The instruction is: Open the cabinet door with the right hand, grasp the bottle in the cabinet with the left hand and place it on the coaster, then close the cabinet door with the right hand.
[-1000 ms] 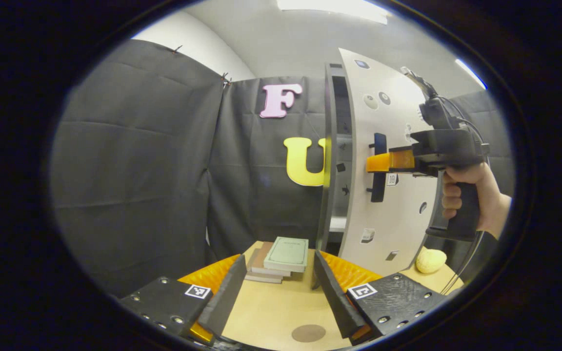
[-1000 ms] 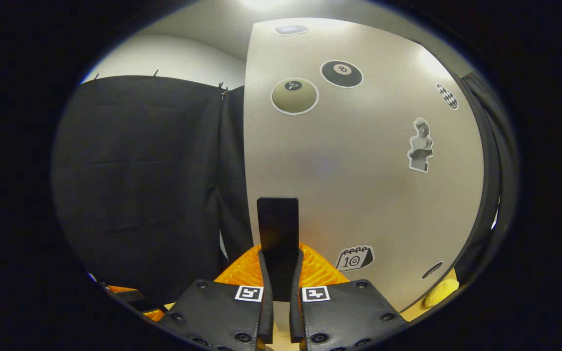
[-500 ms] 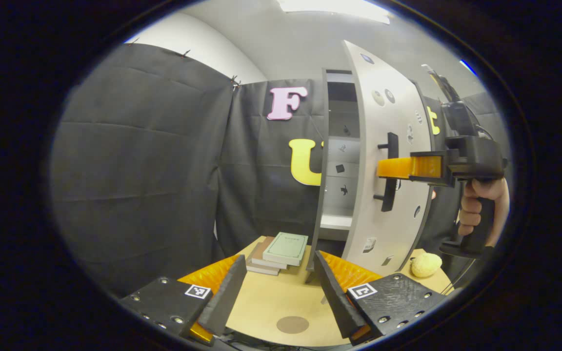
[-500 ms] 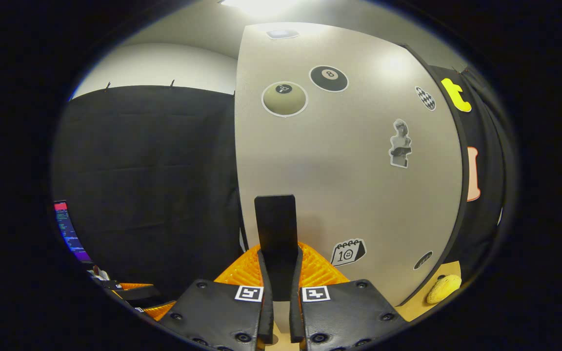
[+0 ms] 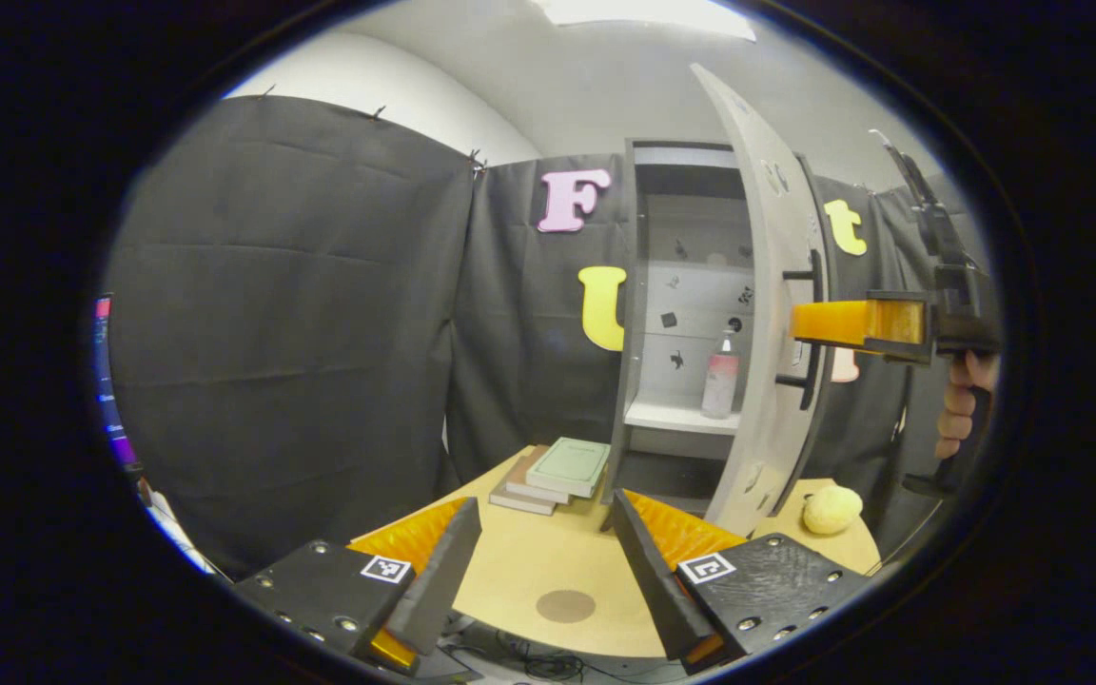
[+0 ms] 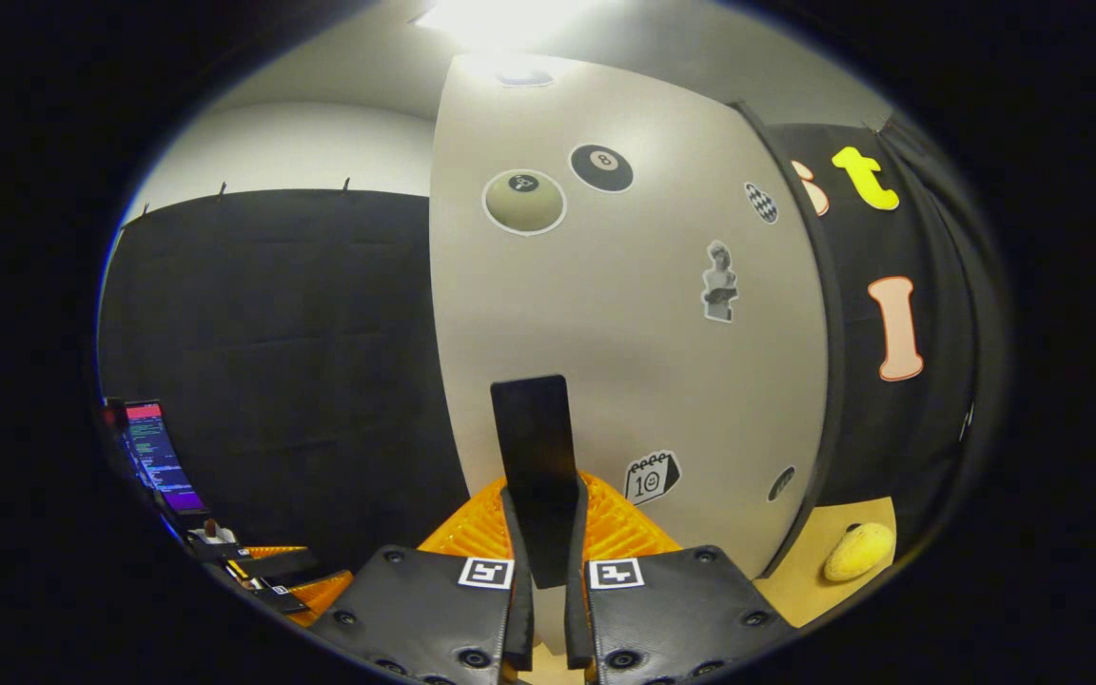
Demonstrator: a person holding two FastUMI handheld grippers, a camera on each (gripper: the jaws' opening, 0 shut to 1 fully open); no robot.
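The grey cabinet door (image 5: 765,285) stands swung wide, its sticker-covered face (image 6: 624,314) close before the right gripper view. My right gripper (image 6: 545,497) is shut on the door's dark vertical handle (image 6: 534,442); in the left gripper view the right gripper (image 5: 810,322) shows clamped on the handle (image 5: 807,333), held by a hand. A clear bottle with pinkish contents (image 5: 721,366) stands upright on the cabinet's shelf (image 5: 667,414). The round brown coaster (image 5: 565,605) lies on the table near the front edge. My left gripper (image 5: 543,504) hovers open above the table, holding nothing, well short of the cabinet.
A stack of books (image 5: 557,471) lies on the wooden table (image 5: 529,561) left of the cabinet's foot. A yellow lumpy object (image 5: 831,509) (image 6: 857,552) sits right of the door. A lit screen (image 6: 153,457) stands at the far left.
The door has swung much farther open with my right gripper on its handle, uncovering the shelf and the bottle. The left gripper has drawn back slightly, still open.
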